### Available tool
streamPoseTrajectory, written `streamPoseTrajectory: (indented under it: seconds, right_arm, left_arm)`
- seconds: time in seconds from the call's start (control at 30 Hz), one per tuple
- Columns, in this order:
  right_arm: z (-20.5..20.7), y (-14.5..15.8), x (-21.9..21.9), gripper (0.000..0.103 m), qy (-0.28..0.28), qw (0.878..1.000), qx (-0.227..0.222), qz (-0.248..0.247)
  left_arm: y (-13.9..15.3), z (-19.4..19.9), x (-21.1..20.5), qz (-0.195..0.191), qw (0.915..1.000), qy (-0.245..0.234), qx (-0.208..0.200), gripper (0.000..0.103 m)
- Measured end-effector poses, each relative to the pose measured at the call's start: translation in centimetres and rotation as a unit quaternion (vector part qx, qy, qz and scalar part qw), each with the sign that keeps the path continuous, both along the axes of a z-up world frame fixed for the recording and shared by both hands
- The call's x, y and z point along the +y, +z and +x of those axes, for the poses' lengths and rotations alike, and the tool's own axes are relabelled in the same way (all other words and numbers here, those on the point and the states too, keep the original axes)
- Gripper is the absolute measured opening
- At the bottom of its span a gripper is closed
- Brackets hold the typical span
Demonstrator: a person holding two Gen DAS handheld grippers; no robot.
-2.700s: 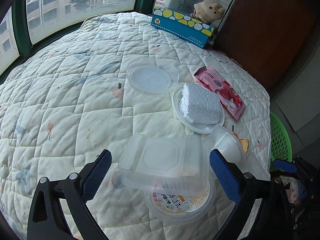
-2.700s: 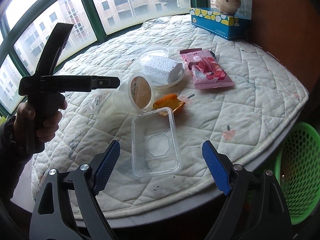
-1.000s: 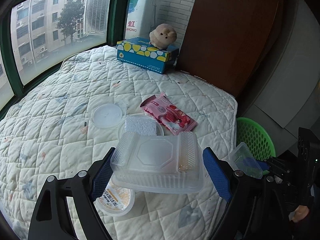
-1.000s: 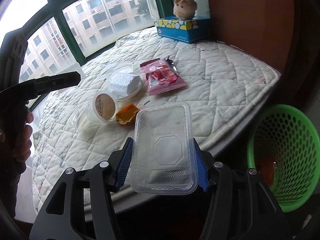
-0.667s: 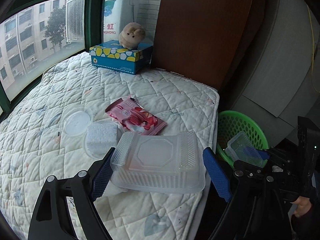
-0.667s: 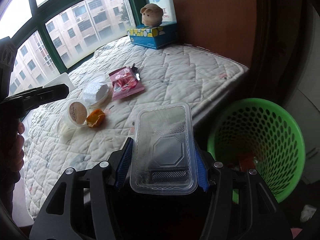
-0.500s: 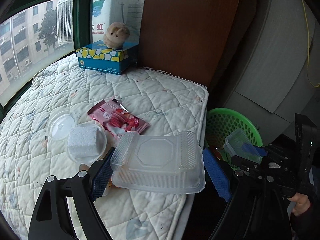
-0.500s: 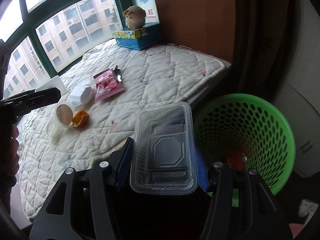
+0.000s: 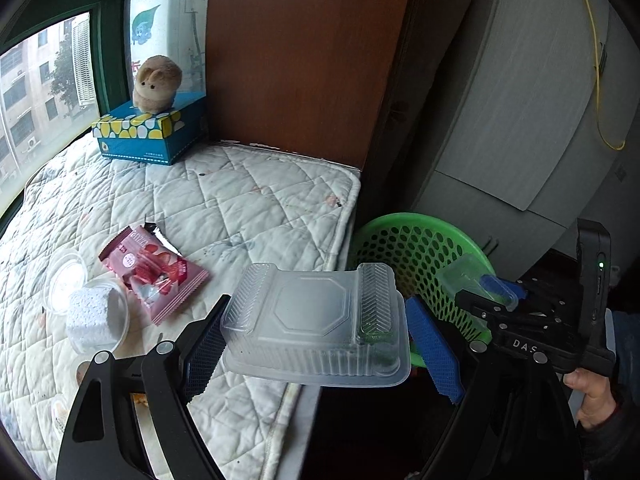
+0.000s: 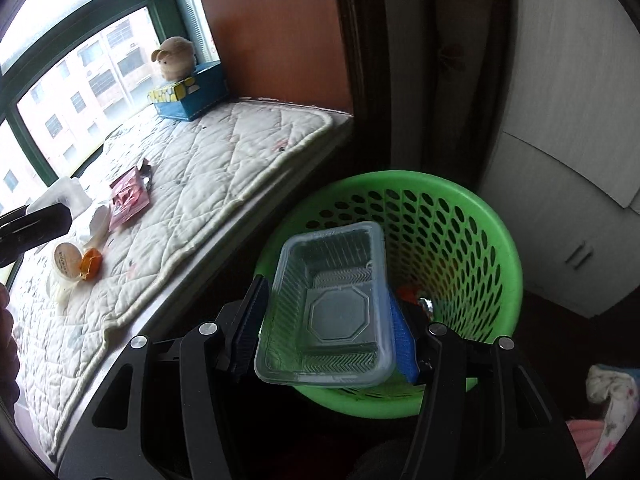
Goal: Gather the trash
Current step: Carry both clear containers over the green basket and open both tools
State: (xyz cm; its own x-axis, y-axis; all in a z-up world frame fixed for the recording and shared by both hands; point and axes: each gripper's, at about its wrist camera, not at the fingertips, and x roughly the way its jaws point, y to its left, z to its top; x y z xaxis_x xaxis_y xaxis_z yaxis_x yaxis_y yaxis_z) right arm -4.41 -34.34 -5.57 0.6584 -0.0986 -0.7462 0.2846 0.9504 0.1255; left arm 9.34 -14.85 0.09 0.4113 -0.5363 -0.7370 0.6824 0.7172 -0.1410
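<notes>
My left gripper [image 9: 316,344] is shut on a clear plastic food container [image 9: 316,316], held upside down over the quilted mattress's [image 9: 240,208] edge, near the green basket [image 9: 404,240]. My right gripper [image 10: 324,320] is shut on a second clear plastic tray [image 10: 332,304] and holds it over the green basket's [image 10: 492,240] near rim; it also shows in the left wrist view [image 9: 486,286]. A pink snack wrapper [image 9: 152,268], a white foam block in a clear dish [image 9: 94,320], a round lidded cup [image 10: 66,258] and an orange scrap [image 10: 90,264] lie on the mattress.
A blue tissue box [image 9: 152,136] with a plush toy [image 9: 156,82] stands at the mattress's far end by the window. A brown wooden panel [image 9: 304,60] and grey cabinet [image 9: 520,100] stand behind the basket. Some trash lies at the basket's bottom [image 10: 412,294].
Both grippers closed on their clear containers, lifted them off the mattress and swung right towards the green basket. The right one now hangs over the basket.
</notes>
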Motion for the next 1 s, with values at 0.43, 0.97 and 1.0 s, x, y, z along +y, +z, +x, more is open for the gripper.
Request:
streamPoseTrajectory:
  seconds: [0.43, 0.97, 1.0]
  right_arm:
    - [-1.8, -0.2, -3.7, 0.058, -0.041, 0.999, 0.001, -0.005]
    - [-6.2, 2.4, -5.8, 0.066, -0.07, 0.997, -0.037, -0.017]
    - [-6.4, 2.5, -5.8, 0.066, -0.071, 0.997, -0.04, -0.016]
  left_arm:
    - [-1.4, -0.9, -4.4, 0.009, 0.9995, -0.024, 0.015, 0.083]
    - [-4.2, -2.5, -10.9, 0.026, 0.9968, -0.06, 0.045, 0.083]
    - [-4.4, -2.6, -11.3, 0.028, 0.9966, -0.062, 0.046, 0.084]
